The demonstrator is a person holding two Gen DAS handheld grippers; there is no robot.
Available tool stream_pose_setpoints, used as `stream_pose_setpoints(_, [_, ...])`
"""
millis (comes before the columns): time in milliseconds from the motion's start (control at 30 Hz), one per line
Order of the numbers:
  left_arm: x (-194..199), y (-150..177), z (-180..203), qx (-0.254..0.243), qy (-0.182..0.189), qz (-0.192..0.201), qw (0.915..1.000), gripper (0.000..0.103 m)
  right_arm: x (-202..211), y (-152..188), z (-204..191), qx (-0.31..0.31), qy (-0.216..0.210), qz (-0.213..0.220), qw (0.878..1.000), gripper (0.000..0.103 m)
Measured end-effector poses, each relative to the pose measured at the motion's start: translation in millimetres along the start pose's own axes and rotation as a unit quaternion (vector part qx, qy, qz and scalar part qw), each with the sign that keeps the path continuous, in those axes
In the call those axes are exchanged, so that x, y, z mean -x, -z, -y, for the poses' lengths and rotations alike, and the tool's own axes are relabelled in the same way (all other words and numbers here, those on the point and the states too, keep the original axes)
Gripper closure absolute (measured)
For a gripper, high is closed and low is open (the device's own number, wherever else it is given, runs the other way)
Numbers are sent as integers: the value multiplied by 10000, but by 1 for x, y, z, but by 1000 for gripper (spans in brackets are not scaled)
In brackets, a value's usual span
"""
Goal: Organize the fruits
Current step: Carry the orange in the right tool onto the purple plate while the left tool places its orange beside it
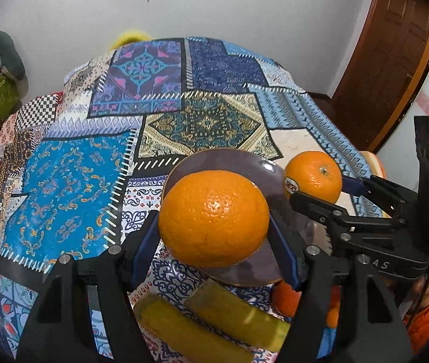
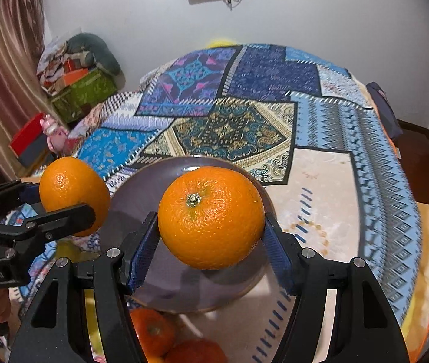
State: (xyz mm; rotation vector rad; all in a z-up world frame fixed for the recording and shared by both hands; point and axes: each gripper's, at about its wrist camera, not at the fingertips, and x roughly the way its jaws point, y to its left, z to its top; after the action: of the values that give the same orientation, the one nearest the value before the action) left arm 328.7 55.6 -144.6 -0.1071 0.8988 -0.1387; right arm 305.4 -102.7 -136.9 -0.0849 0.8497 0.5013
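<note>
- Left tool (image 1: 214, 220): blue pads (image 1: 144, 242) clamped on either flank of a large orange (image 1: 213, 217), carried clear of the surface. The grip runs across the widest part, likely so the round fruit cannot roll out between the pads.
- Right tool (image 2: 211, 220): likewise closed around a second orange (image 2: 211, 216), stem button facing the camera, pads (image 2: 143, 242) pressing on its sides. This fruit carries a small sticker, visible from the left wrist view.
- Both fruits hang above a shallow purple-grey plate (image 2: 141, 199), which sits directly ahead of and below each tool's tips. Judged: the plate is the drop-off point, and the two tools come in side by side to set both oranges down in one go.
- Seen from the left tool, the right tool is ahead and to its right, near but apart. The two oranges do not touch.
- Plate contents: nothing visible on its bare surface; part of it is hidden behind the held fruit.
- Below and behind the right tool's tips, near the plate's close rim, more oranges (image 2: 153, 329) lie in a loose group. Whether they rest in a container cannot be told.
- Beneath the left tool, two yellow-green elongated fruits (image 1: 232, 311), blurred, lie on the cloth just beside the plate.
- The bench wears a patchwork cloth (image 1: 72, 181) in blue, teal and cream; the plate stands on it.
- Judged: sorting is at an early stage, with the plate not yet loaded.
</note>
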Motion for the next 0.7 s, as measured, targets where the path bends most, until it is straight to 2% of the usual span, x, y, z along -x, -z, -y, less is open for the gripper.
stream_pose_setpoints(400, [-33,-2,-3,-1,111,-272,9996,34,-32,1,-2,326,-17,-429,9985,39])
stream_pose_setpoints(700, [-52,-7,-2,12,128,-459,9989,34,-47,3,5,211,-101,-638,9977,39])
